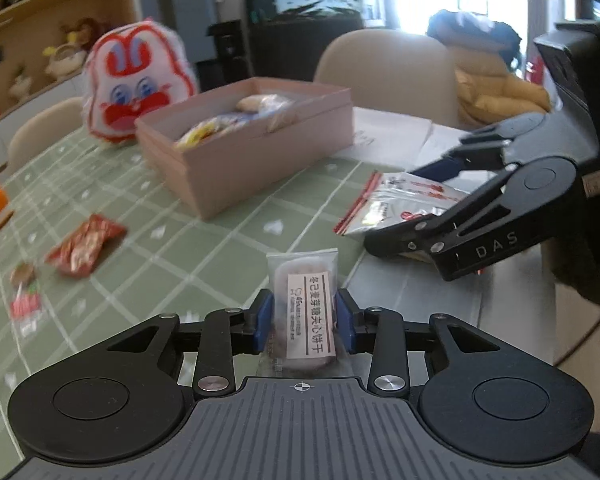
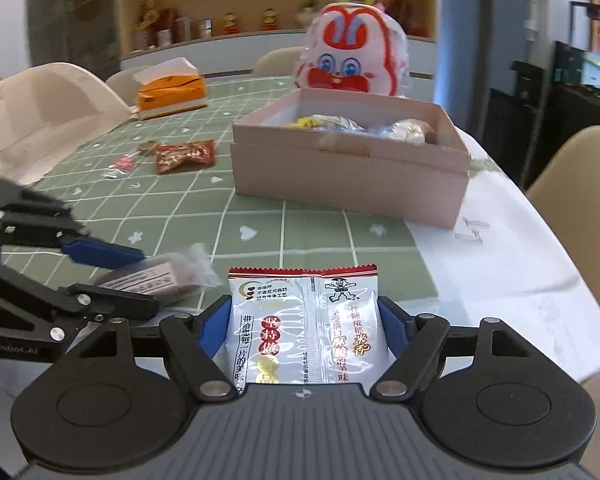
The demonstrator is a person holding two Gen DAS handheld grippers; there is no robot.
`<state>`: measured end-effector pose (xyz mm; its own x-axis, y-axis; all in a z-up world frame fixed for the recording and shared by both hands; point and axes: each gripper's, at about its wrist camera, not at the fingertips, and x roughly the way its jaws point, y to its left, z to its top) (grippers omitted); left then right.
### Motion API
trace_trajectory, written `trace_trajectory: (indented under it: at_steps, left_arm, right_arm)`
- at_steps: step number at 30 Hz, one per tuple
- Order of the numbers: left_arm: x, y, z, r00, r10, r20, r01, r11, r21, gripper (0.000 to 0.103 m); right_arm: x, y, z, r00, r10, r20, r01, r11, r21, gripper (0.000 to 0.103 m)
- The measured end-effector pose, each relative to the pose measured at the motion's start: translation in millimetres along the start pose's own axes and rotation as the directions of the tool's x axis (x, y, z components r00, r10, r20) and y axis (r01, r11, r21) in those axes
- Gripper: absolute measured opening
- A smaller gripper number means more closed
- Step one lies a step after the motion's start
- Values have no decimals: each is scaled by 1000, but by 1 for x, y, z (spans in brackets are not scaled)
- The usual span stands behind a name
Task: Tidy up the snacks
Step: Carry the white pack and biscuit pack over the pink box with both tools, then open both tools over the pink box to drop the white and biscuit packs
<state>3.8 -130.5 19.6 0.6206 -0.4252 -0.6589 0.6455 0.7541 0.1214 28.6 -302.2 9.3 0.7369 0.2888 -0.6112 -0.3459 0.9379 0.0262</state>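
Two grippers, both loaded: your left gripper [image 1: 303, 320] has its jaws closed on a clear-wrapped sandwich biscuit [image 1: 306, 312], held upright above the surface [image 1: 204, 236]; your right gripper [image 2: 305, 332] has its jaws clamped on a silver rice cracker packet [image 2: 306, 328]. Only your right view shows the orange tissue box [image 2: 171, 94] whole, beyond the red snack packet [image 2: 185, 155]. Only your left view shows your right gripper level, low beside the open pink box [image 1: 244, 148]
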Motion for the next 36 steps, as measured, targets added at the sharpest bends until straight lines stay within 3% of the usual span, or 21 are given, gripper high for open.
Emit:
trace_trajectory:
  at_steps: [3, 5, 8, 10, 12, 14, 15, 17, 18, 19, 22, 25, 27, 29, 31, 32, 33, 35, 36]
  left_arm:
    - [-15, 15, 30, 999, -37, 36, 38, 999, -36, 39]
    - [-32, 35, 56, 991, -48, 127, 59, 995, -85, 39]
    - [-40, 69, 93, 964, -36, 265, 76, 987, -142, 39]
    - [-22, 91, 119, 954, -49, 297, 101, 981, -164, 39]
    - [17, 114, 141, 963, -65, 260, 123, 969, -212, 40]
    - [63, 139, 150, 979, -75, 188, 130, 945, -299, 40]
    - [86, 153, 149, 985, -92, 142, 139, 919, -368, 40]
    - [121, 178, 139, 982, -171, 77, 186, 829, -528, 41]
    - [132, 187, 133, 975, -212, 72, 213, 781, -587, 41]
    - [136, 194, 127, 965, -246, 92, 250, 751, -611, 39]
    - [118, 207, 118, 943, -292, 160, 329, 734, -595, 39]
    - [77, 222, 111, 926, -284, 247, 376, 749, -546, 39]
    - [45, 234, 101, 949, -182, 258, 296, 799, -524, 39]
    - [19, 243, 86, 979, -25, 201, 130, 839, -528, 39]
    - [5, 252, 67, 981, 157, 114, -70, 834, -548, 39]
    - [4, 255, 60, 980, 189, 69, -123, 833, -540, 39]
    - [6, 257, 50, 984, 179, 20, -144, 849, -508, 39]
    - [9, 262, 33, 989, 148, -25, -142, 866, -480, 40]
    - [10, 267, 26, 986, 161, -50, -165, 857, -488, 39]
  right_arm:
    - [-17, -13, 21, 999, 10, 42, -10, 1000, 0, 76]
    - [-33, -25, 44, 996, 18, 92, -19, 1000, 13, 76]
    - [-46, -40, 91, 984, -27, 174, 21, 999, 35, 76]
    - [-39, -49, 127, 981, -55, 188, 43, 997, 71, 76]
    - [-15, -61, 166, 980, -95, 177, 72, 989, 128, 76]
    - [21, -76, 193, 986, -105, 126, 79, 976, 201, 76]
    - [37, -83, 200, 989, -111, 100, 85, 967, 241, 76]
    - [80, -96, 209, 996, -91, 17, 81, 947, 311, 77]
    - [98, -101, 210, 997, -79, -25, 83, 941, 328, 77]
    - [113, -105, 207, 994, -86, -67, 104, 927, 361, 77]
    - [135, -102, 197, 984, -121, -133, 162, 916, 368, 77]
    - [129, -85, 200, 977, -181, -111, 209, 915, 344, 77]
    - [119, -59, 204, 969, -236, -75, 247, 927, 280, 77]
    - [110, -23, 210, 959, -282, -32, 283, 943, 176, 82]
    - [107, 14, 210, 963, -268, 0, 267, 958, 105, 84]
    - [107, 27, 211, 971, -238, 0, 237, 967, 91, 84]
    - [111, 41, 211, 982, -189, -14, 190, 978, 87, 84]
    - [123, 66, 205, 996, -60, -64, 67, 991, 117, 84]
    - [130, 76, 202, 996, -19, -88, 31, 991, 129, 84]
